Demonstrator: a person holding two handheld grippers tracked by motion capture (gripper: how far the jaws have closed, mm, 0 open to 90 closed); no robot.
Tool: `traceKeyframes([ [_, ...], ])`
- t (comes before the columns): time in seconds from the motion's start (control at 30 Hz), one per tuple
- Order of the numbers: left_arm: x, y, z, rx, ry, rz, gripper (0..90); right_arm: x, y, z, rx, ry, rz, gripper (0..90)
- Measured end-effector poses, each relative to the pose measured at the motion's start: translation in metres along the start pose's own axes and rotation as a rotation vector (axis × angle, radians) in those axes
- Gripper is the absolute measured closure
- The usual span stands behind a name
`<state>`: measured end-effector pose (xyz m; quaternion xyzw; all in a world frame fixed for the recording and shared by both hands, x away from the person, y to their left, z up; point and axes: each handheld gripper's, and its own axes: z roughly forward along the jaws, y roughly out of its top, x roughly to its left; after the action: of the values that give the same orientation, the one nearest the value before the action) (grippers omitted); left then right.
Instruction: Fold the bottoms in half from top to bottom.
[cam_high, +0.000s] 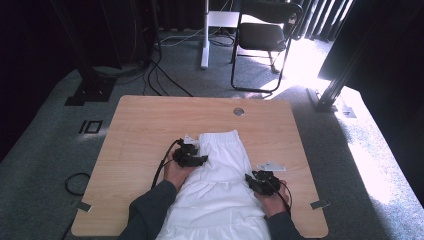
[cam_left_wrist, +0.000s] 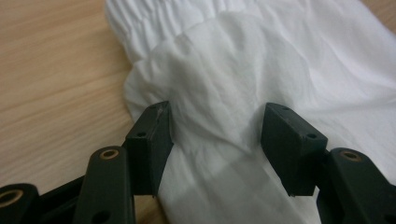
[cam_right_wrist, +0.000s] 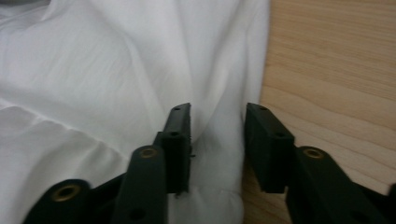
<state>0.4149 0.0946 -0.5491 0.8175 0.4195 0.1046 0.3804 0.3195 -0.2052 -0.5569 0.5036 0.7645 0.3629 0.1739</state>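
Note:
A white garment with a gathered waistband lies lengthwise on the wooden table, its lower end running off the near edge. My left gripper is at the garment's left edge near the waistband. In the left gripper view my left gripper is open, its jaws wide apart on either side of a raised bulge of the garment. My right gripper is at the garment's right edge. In the right gripper view my right gripper is open, with a fold at the border of the garment between its jaws.
A round grommet sits in the table's far edge. Beyond the table stand a black folding chair, a white stand leg and a black frame base, with cables on the carpet. Bare wood lies on both sides of the garment.

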Motion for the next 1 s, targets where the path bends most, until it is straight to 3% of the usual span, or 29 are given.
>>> traceKeyframes([
  [0.03, -0.001, 0.000, 0.000, 0.000, 0.004, 0.011, 43.6, 0.000, 0.000, 0.000, 0.000, 0.000, 0.000, 58.8],
  [0.13, -0.002, 0.000, 0.001, 0.001, 0.006, 0.020, 43.8, -0.003, 0.011, 0.000, 0.032, 0.043, -0.003, 48.0],
  [0.17, 0.000, 0.000, 0.000, 0.003, 0.001, 0.026, 43.9, -0.004, 0.015, -0.002, 0.025, 0.034, -0.016, 43.9],
  [0.23, 0.000, 0.000, 0.000, -0.001, -0.004, 0.022, 44.0, -0.006, 0.033, -0.005, -0.003, 0.015, -0.042, 35.0],
  [0.3, 0.000, 0.000, 0.001, -0.003, -0.004, 0.027, 44.0, -0.007, 0.052, -0.002, 0.008, 0.039, -0.054, 27.4],
  [0.37, 0.000, 0.000, 0.001, -0.004, -0.003, 0.029, 44.2, -0.009, 0.069, 0.009, 0.021, 0.030, -0.081, 26.6],
  [0.4, 0.000, 0.000, 0.001, -0.004, -0.003, 0.029, 44.2, -0.010, 0.082, 0.024, 0.032, 0.032, -0.085, 21.8],
  [0.43, 0.000, 0.000, 0.001, -0.006, -0.005, 0.028, 44.2, -0.010, 0.082, 0.024, 0.032, 0.032, -0.085, 21.8],
  [0.53, 0.002, 0.001, 0.002, -0.006, -0.016, 0.020, 44.2, -0.010, 0.094, 0.058, 0.097, 0.015, -0.099, 14.8],
  [0.67, 0.003, 0.003, 0.004, -0.005, -0.025, 0.026, 43.6, -0.014, 0.093, 0.077, 0.089, -0.019, -0.070, 15.3],
  [0.73, 0.003, 0.003, 0.005, -0.008, -0.022, 0.027, 43.2, -0.016, 0.092, 0.080, 0.085, -0.004, -0.050, 18.1],
  [0.77, 0.003, 0.004, 0.006, -0.014, -0.002, 0.028, 43.2, -0.017, 0.091, 0.083, 0.085, 0.006, -0.037, 20.8],
  [0.8, 0.002, 0.004, 0.007, -0.015, 0.022, 0.033, 41.3, -0.017, 0.089, 0.084, 0.077, -0.019, -0.044, 23.8],
  [0.87, 0.000, 0.004, 0.009, -0.019, 0.075, 0.054, 39.0, -0.017, 0.089, 0.084, 0.074, -0.026, -0.041, 29.5],
  [1.0, -0.003, 0.004, 0.013, -0.025, 0.146, 0.047, 29.7, -0.016, 0.088, 0.082, 0.072, -0.040, -0.047, 38.5],
])
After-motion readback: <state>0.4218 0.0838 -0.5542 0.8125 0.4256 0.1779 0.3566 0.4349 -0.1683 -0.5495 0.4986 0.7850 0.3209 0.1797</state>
